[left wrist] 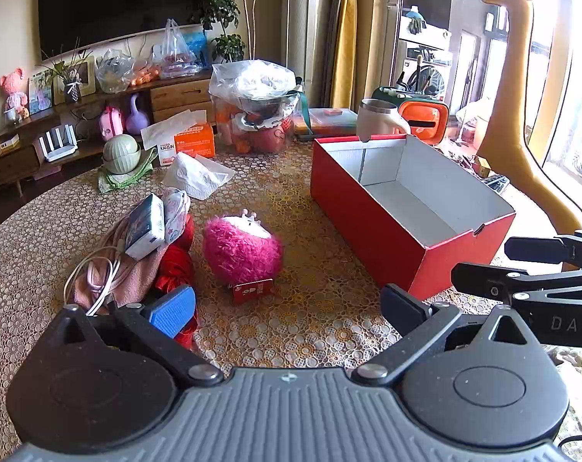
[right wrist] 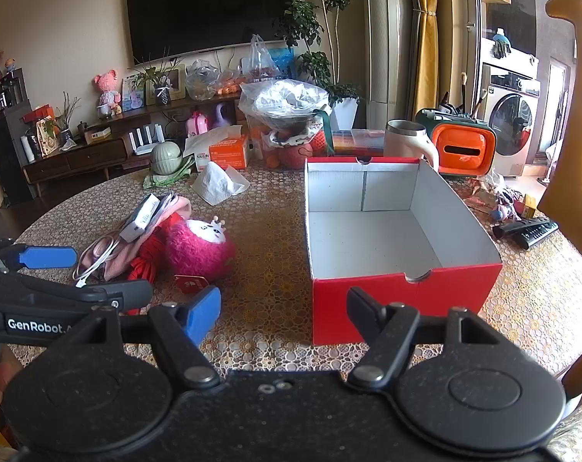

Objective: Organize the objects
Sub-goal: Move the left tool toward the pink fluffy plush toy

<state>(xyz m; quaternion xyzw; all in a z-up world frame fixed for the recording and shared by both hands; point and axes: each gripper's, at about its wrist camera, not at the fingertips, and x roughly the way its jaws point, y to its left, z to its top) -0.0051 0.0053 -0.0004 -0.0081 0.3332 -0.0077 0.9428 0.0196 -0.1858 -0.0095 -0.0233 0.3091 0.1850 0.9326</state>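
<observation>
Red cardboard box (right wrist: 402,292) serves as the reference: it stands open and empty on the lace-covered table (right wrist: 275,200), long axis running away from the cameras. All loose items lie to its left as seen in both wrist views. Nearest the box is the pink plush toy (left wrist: 241,254), apart from the box wall with bare cloth between. Further left, touching the toy, sits a heap: red fabric (left wrist: 177,265), pink cloth (left wrist: 137,273), white cable (left wrist: 94,277) and a small white carton (left wrist: 146,227) on top.

Left gripper (left wrist: 287,308) has its jaws spread wide with nothing between them; it points down toward the table, the toy just ahead and slightly left. Right gripper (right wrist: 283,308) is likewise fully spread and empty, facing the near end wall of the box.

Judgement: the left gripper is the nearer to the toy and heap; the right is better placed at the box. The carry would run rightward toward the box.
</observation>
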